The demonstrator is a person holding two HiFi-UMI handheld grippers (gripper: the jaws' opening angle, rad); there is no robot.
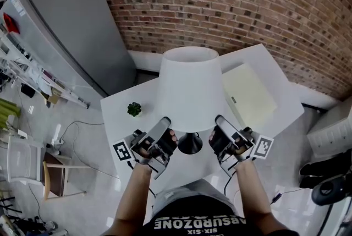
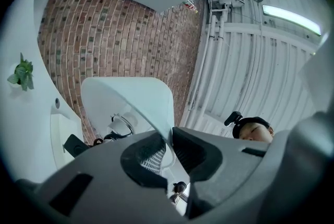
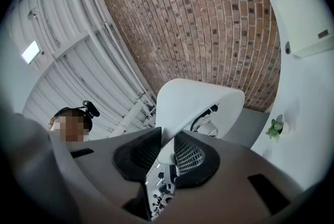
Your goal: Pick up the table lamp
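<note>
A table lamp is over the middle of a table. The left gripper is at the shade's lower left rim and the right gripper at its lower right (each has the rim between its jaws). On the table, a small plant sits left of the lamp and a flat box right of it. A brick wall runs behind the table, with a tall cabinet to its left.

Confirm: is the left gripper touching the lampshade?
Touching. The left gripper view shows the left gripper with its jaws clamped on the lower rim of the lampshade.
</note>
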